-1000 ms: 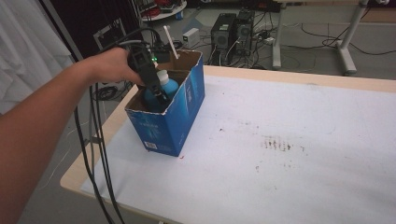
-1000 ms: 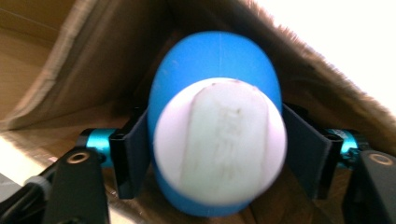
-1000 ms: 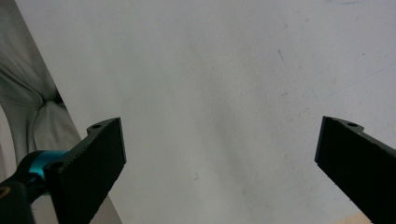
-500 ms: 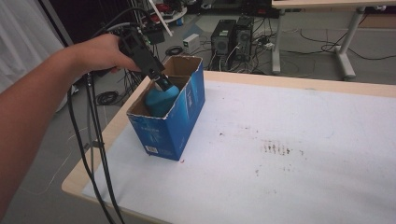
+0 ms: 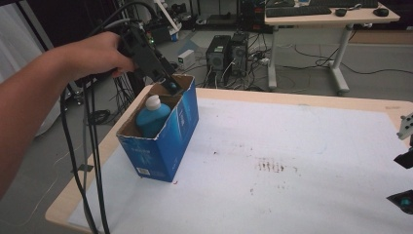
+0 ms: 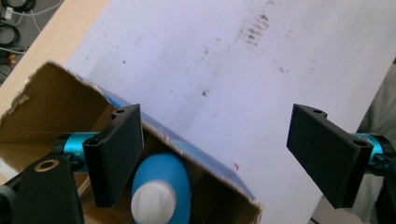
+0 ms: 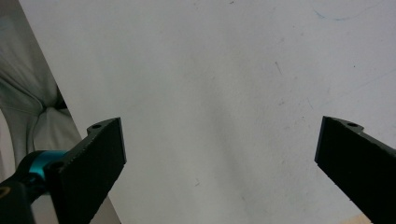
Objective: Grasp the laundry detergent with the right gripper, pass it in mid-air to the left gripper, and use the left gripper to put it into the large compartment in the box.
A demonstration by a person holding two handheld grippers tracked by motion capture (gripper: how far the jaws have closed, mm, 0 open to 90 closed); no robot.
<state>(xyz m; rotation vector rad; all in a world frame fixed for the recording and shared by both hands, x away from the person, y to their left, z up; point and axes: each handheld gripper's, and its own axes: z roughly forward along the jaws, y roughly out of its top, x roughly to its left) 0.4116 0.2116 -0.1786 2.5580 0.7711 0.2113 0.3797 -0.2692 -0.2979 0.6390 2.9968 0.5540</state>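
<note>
The blue box (image 5: 160,141) hides the bottle's (image 5: 152,117) lower body.

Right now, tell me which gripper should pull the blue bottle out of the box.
Left. The left gripper hangs open above the blue box, with the blue bottle just below its jaws. The right gripper sits open at the table's far right edge, away from the box.

A blue box (image 5: 165,141) with a brown inside holds a blue bottle (image 5: 152,119) capped white.

place: lab or office | signs: computer towers (image 5: 228,51) on floor; tangled cables (image 5: 297,51); desk (image 5: 331,17) with keyboard (image 5: 297,9)
</note>
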